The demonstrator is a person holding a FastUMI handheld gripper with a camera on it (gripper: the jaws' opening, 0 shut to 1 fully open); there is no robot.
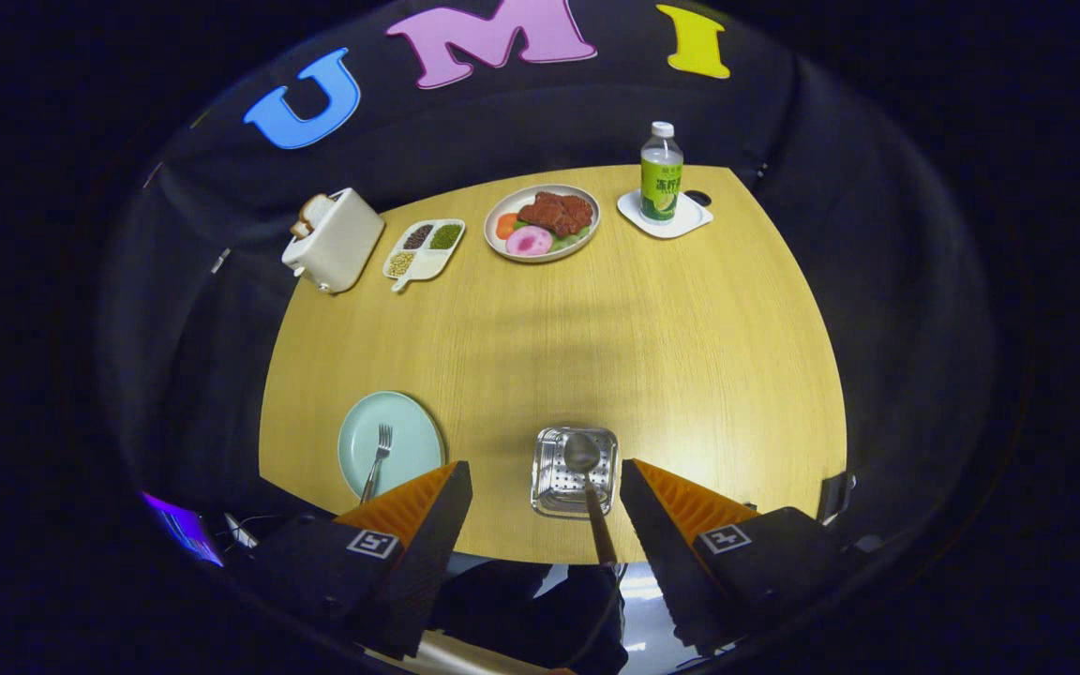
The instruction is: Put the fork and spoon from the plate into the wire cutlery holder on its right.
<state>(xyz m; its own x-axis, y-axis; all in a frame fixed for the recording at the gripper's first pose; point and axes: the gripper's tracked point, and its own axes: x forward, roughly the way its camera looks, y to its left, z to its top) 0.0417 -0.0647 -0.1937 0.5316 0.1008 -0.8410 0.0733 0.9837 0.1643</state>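
Now the tool [545, 487] hangs high over the near edge of the table [690, 328], its fingers spread wide and gripping nothing. Between them, at lower centre of the frame, the spoon [587, 487] stands in the wire holder [574, 471], bowl up and handle running down toward the camera; neither finger touches it. To judge by this, the spoon's half of the job is done and the fork is what remains.

At lower left, the fork [378, 459] lies on the pale plate [390, 442], just ahead of the left finger and left of the holder. Its long axis runs nearly straight away from the tool, tines at the far end, handle end toward the camera and partly hidden behind the left fingertip. The next move therefore likely calls for a shift leftward and down, with the open fingers set across the handle rather than along it.

Across the far side of the table, upper frame, stand a toaster [334, 239], a divided dish [425, 249], a plate of food [542, 223] and a bottle [661, 173] on a coaster [690, 217], all well apart from the work.
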